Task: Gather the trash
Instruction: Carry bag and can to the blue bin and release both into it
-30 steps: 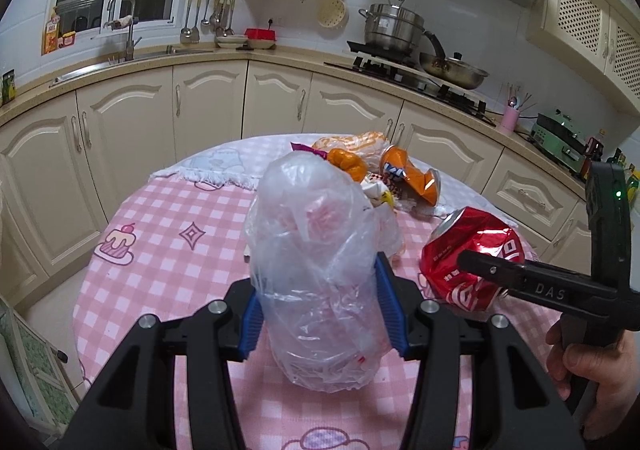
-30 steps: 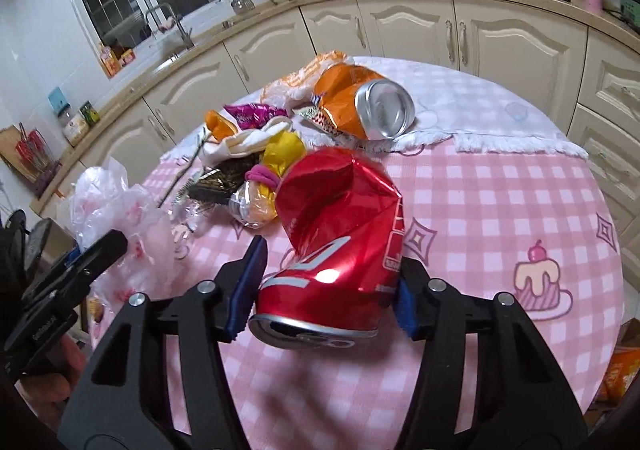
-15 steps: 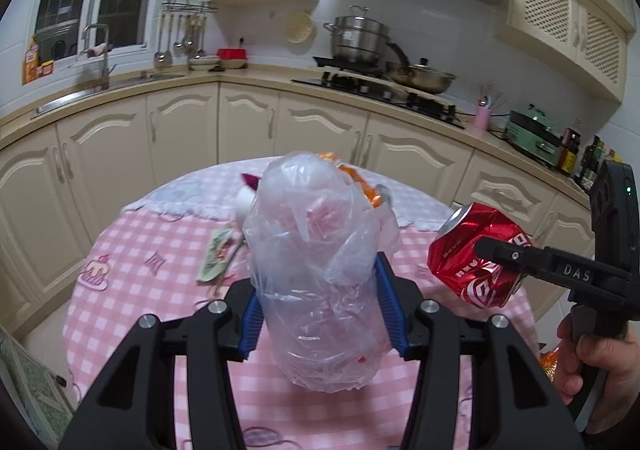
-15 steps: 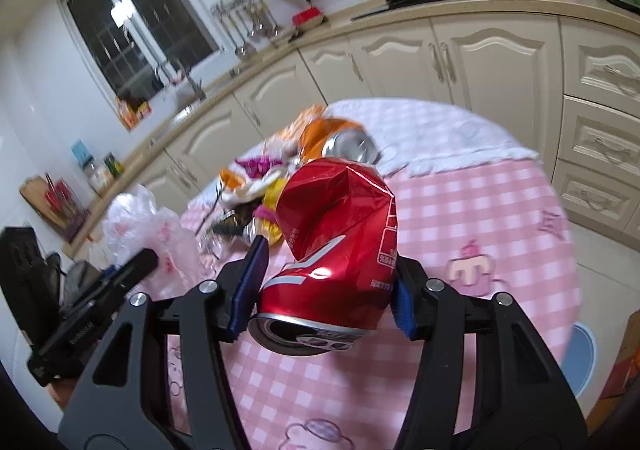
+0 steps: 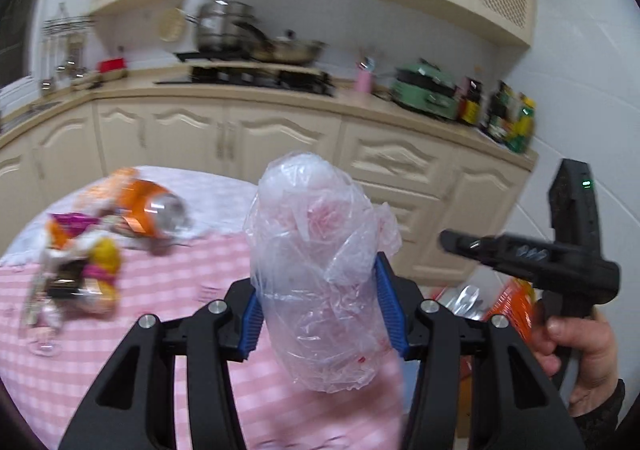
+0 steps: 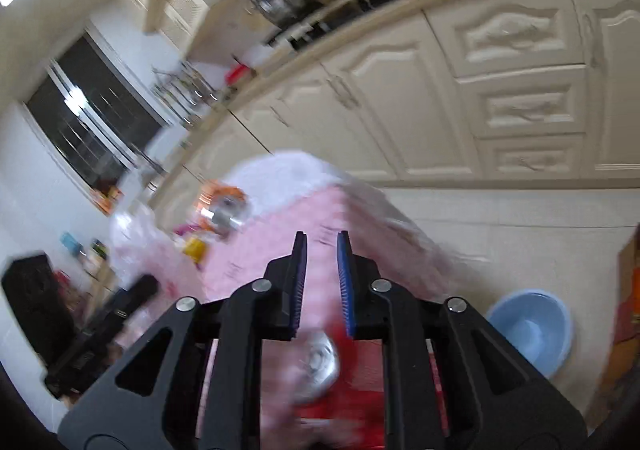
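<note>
My left gripper [image 5: 320, 290] is shut on a crumpled clear plastic bag [image 5: 316, 270], held above the pink checked table [image 5: 192, 290]. My right gripper [image 6: 322, 262] has its jaws a narrow gap apart with nothing between them. The crushed red can [image 6: 324, 366] shows blurred below and behind the fingers, out of the jaws. In the left wrist view the right gripper [image 5: 452, 240] is off the table's right edge. An orange can [image 5: 152, 205] and a heap of wrappers [image 5: 80, 270] lie on the table.
A light blue basin [image 6: 532, 326] stands on the floor at the right. Orange and silver packaging [image 5: 508, 302] lies on the floor beyond the table edge. Cream kitchen cabinets [image 5: 280, 137] curve behind the table.
The red can has left my right gripper's jaws, which have drawn nearly together; that gripper swung right, off the table. My left gripper still holds the bag and turned right.
</note>
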